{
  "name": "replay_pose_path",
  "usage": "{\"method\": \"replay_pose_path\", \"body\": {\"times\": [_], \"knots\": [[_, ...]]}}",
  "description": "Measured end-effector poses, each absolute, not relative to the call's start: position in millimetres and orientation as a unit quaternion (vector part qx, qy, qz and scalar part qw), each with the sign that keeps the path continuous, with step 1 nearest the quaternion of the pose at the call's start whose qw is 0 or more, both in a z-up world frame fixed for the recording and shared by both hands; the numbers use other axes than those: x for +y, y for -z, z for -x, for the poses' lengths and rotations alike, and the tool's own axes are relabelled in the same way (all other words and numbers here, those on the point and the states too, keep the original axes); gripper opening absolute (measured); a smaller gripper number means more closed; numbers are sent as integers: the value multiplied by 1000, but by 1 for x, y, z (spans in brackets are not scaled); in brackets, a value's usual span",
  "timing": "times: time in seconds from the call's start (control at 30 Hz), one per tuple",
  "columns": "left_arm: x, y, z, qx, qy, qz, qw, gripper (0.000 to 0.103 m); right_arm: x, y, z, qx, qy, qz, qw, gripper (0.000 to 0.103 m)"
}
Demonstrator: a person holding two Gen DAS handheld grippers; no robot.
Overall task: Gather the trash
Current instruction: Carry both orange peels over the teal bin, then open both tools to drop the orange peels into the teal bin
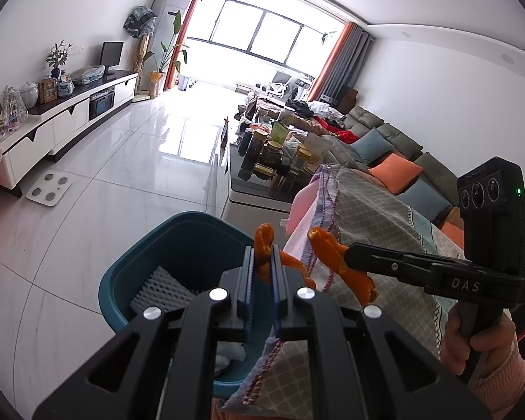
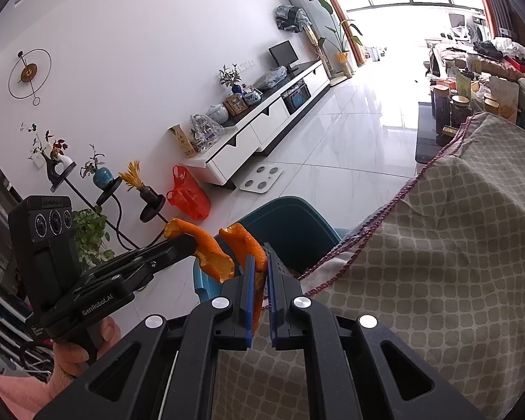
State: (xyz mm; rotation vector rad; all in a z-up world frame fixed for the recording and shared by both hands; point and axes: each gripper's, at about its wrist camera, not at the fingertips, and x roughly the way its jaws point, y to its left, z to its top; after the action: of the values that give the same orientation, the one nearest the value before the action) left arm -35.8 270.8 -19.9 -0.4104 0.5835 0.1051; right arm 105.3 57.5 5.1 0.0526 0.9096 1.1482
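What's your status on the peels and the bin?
Left gripper and right gripper each shut on an orange peel. Teal bin beneath. Path clear.

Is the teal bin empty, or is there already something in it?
Not empty. The teal bin already holds a white foam net sleeve and something pale lower down; that second item cannot be identified.

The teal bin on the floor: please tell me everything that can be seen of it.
The teal bin is an open, lidless container that looks like smooth plastic, with a rounded rim and a darker inside. It stands upright on the white tiled floor, close against the edge of the furniture draped with a checked cloth. Inside lies a white foam net sleeve and some pale paper lower down. Both grippers' jaws hold orange peel above its opening; neither touches the bin.
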Motion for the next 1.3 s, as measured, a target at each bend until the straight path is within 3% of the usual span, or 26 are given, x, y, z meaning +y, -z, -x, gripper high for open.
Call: {"method": "replay_pose_path", "body": {"times": [1.3], "knots": [[278,41,17,306,-80,213,924,10,86,11,-110,435,-519,-25,736,7]]}}
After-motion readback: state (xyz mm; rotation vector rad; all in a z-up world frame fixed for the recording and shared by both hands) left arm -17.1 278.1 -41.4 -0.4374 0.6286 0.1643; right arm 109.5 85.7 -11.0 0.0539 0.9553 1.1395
